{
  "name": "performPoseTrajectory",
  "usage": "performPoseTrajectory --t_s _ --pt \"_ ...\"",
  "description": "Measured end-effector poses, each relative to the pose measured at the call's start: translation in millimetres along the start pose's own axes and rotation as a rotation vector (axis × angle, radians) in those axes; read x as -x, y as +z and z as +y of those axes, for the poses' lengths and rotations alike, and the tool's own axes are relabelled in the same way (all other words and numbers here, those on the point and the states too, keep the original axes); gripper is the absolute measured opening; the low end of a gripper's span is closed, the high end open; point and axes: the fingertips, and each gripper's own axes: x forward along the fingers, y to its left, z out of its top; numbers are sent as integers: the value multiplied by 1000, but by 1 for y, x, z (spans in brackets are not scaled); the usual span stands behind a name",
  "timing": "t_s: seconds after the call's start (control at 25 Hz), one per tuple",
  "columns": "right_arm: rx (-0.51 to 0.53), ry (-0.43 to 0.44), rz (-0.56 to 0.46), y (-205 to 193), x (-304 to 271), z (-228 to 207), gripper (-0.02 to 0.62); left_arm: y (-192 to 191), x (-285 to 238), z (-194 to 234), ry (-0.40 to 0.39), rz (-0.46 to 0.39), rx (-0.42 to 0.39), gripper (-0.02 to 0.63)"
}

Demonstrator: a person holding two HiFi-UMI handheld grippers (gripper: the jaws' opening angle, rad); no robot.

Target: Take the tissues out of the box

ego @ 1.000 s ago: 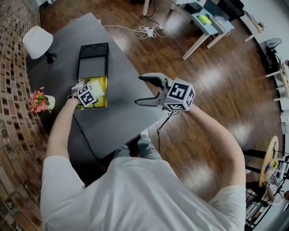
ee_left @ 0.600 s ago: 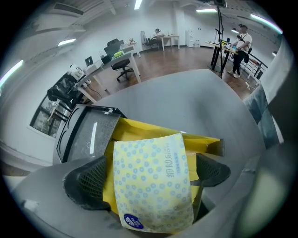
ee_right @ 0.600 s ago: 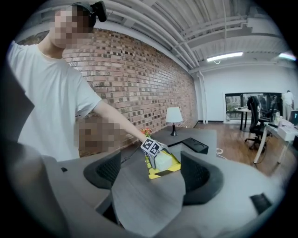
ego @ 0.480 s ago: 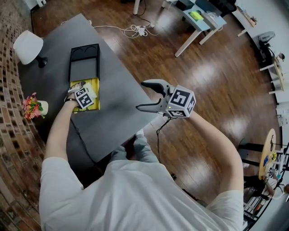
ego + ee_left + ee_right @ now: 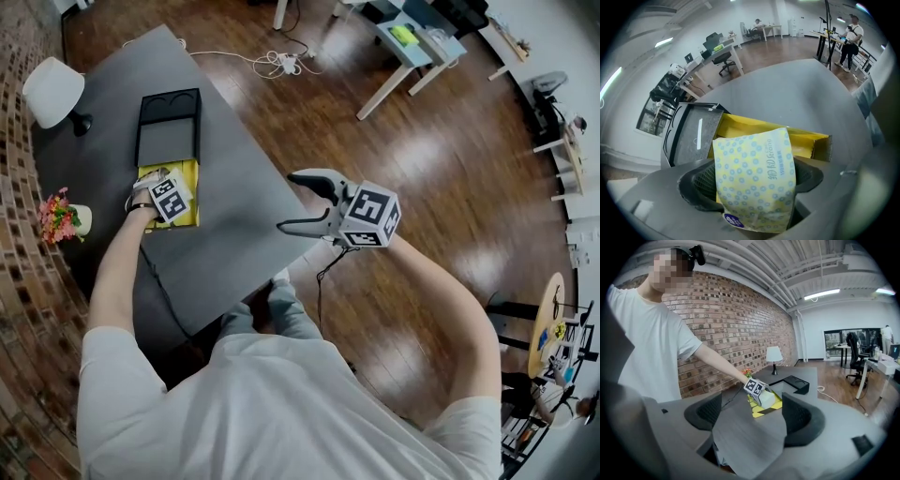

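Observation:
A yellow tissue pack with blue dots (image 5: 754,180) stands up out of the open yellow box (image 5: 806,143) on the dark table (image 5: 234,216). My left gripper (image 5: 752,187) points steeply down into the box (image 5: 190,178). Its jaws have just been closing and the dark pads (image 5: 701,180) now press on the pack from both sides. In the head view the left gripper (image 5: 155,183) covers the pack. My right gripper (image 5: 285,201) hovers open and empty off the table's right edge, facing the box (image 5: 771,406).
A black tray (image 5: 169,127) lies just beyond the yellow box. A white lamp (image 5: 47,91) and a small pot of flowers (image 5: 58,216) stand along the table's left side by the brick wall. Desks, chairs and cables occupy the wooden floor beyond.
The right gripper has drifted slightly left and lower, nearer the table edge. The left gripper has stayed over the yellow box.

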Motion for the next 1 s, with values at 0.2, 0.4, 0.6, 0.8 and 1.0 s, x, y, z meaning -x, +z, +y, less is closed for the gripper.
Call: performPoseTrajectory --t_s 0.2,0.4,0.6,0.8,1.0 --pt "37 31 7 7 -10 -4 410 -5 30 12 23 -70 99 433" --pt "55 45 -6 16 -20 -15 410 -22 72 28 85 -134 213 431" --pt "81 52 -20 28 -25 -25 410 -24 119 42 152 -212 289 430" --pt "101 70 -64 47 -40 -35 410 -25 171 47 220 -313 369 428" --pt "111 86 -116 63 -57 -37 410 -26 216 36 281 -384 396 426"
